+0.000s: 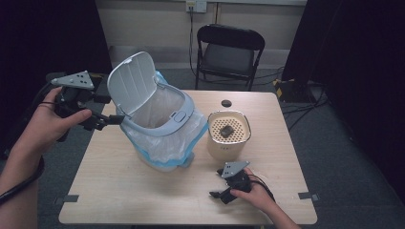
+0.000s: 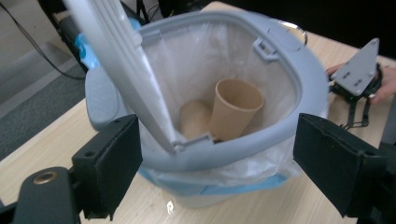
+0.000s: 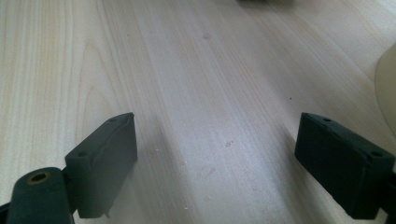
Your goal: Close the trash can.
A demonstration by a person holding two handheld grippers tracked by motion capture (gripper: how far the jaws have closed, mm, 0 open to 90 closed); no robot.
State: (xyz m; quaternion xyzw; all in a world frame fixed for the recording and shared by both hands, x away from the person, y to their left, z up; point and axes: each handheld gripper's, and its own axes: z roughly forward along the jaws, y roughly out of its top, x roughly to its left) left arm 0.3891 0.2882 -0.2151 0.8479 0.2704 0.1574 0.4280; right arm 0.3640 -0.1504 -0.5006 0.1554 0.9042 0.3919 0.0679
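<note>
Your wooden table (image 1: 143, 191) spans the high view, and the largest thing on it is the grey bin (image 1: 160, 126), left of the table's centre, lined with a clear bag whose blue edge hangs out below the rim. Its lid (image 1: 131, 81) stands raised and tipped back toward eleven o'clock. Inside, the left gripper view shows you a brown paper cup (image 2: 236, 109) leaning with its mouth up, and a second brown cup (image 2: 194, 119) just beside it at its nine o'clock, lying low in the bag. At three o'clock from the bin, just beside it, stands the cream canister (image 1: 228, 136) with a perforated top and a dark lump resting on that top. A small dark disc (image 1: 226, 103) lies near the far edge at the canister's twelve o'clock. Your left gripper (image 1: 111, 119) sits at the bin's nine o'clock, jaws spread on either side of the rim near the lid's hinge; whether the tips touch the rim you cannot tell. Your right gripper (image 1: 216, 194) rests low at the canister's six o'clock, jaws spread over bare wood with nothing between them
</note>
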